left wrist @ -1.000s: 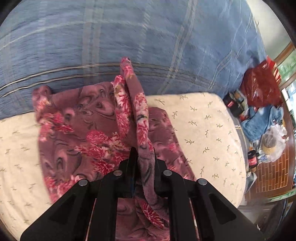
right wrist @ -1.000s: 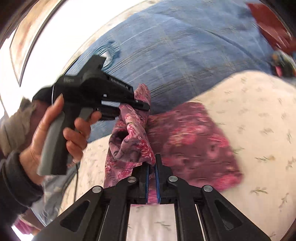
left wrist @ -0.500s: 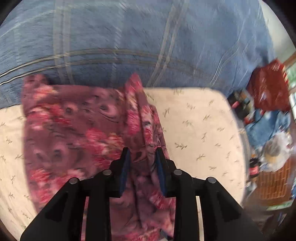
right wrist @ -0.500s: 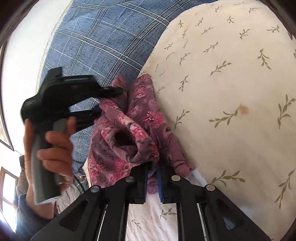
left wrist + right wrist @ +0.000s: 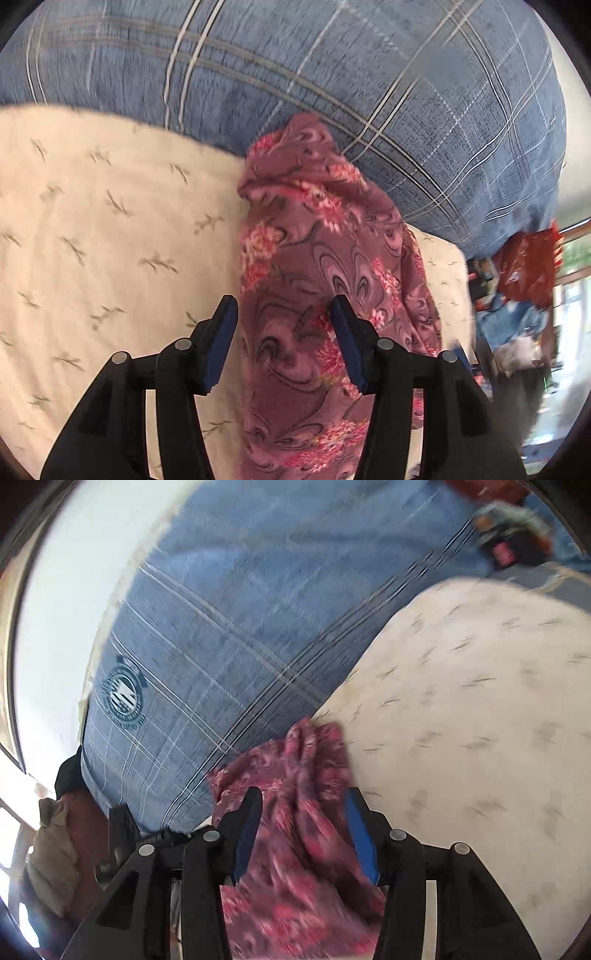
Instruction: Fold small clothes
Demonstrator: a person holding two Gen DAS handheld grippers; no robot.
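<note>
**Inspector:** Where is the garment (image 5: 317, 295)?

**Assistant:** Lying on the cream sheet (image 5: 103, 229), with its far end bunched up against the blue plaid cover (image 5: 332, 74). In the left wrist view it runs as a long band straight ahead of the left tongs (image 5: 284, 321), near end under the jaws, far end pointing away.

**Inspector:** State of the left tongs?

**Assistant:** Spread wide. The cloth lies in the gap, touching neither pad as far as I can see. Released.

**Inspector:** And the right tongs (image 5: 306, 823)?

**Assistant:** Likewise spread, blue pads apart, the cloth (image 5: 303, 812) between and below them. The view is blurred, so contact cannot be confirmed. Nothing is gripped.

**Inspector:** Long axis relative to each?

**Assistant:** Roughly in line with both tongs' forward direction. Each wrist view shows the band running away from the jaws toward the plaid cover.

**Inspector:** Which is nearer?

**Assistant:** Cannot tell; both sit directly over the near end. The left view is sharper.

**Inspector:** Judgement on the coming move?

**Assistant:** The band looks folded lengthwise. A crosswise fold probably follows, needing a grip on one short end, carried along the axis.
</note>
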